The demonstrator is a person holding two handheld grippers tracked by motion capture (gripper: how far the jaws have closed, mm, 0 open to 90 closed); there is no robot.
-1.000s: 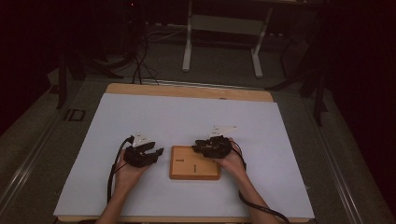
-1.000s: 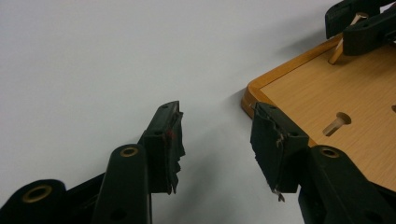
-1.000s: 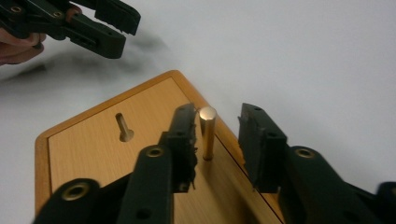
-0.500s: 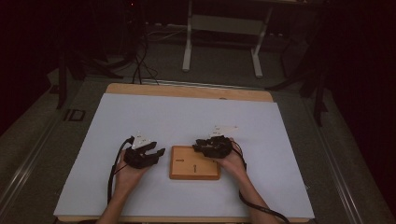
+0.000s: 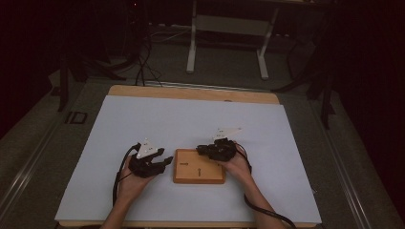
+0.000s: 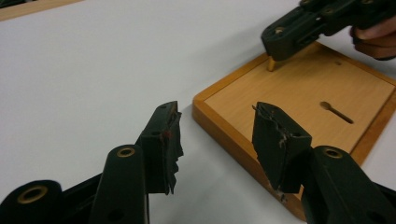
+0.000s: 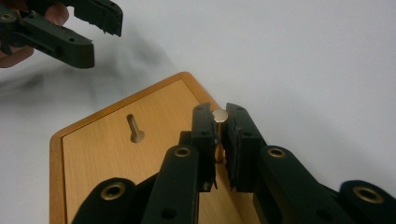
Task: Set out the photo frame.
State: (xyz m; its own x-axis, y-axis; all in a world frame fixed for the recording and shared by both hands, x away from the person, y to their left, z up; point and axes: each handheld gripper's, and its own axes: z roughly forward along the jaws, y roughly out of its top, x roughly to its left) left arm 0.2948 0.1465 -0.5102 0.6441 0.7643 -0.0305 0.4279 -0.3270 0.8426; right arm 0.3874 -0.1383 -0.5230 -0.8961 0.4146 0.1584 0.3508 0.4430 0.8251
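Note:
A square wooden board [image 5: 198, 177] lies on the white table sheet near the front edge. My right gripper [image 5: 200, 150] reaches over the board's far left corner and is shut on a small brass pin [image 7: 219, 114]. The pin [image 6: 271, 64] stands upright with its lower end on the board [image 6: 299, 88]. A keyhole-shaped slot [image 7: 135, 128] is cut in the board's face [image 7: 102, 158]. Just left of the board, my left gripper [image 5: 167, 161] is held low and open, its jaws [image 6: 215, 116] straddling the board's near corner and gripping nothing.
The white sheet [image 5: 191, 119] covers most of the wooden table, with bare room to the left, right and far side of the board. Cables trail from both grippers toward the front edge. Beyond the table a metal stand [image 5: 229, 28] rests on the dark floor.

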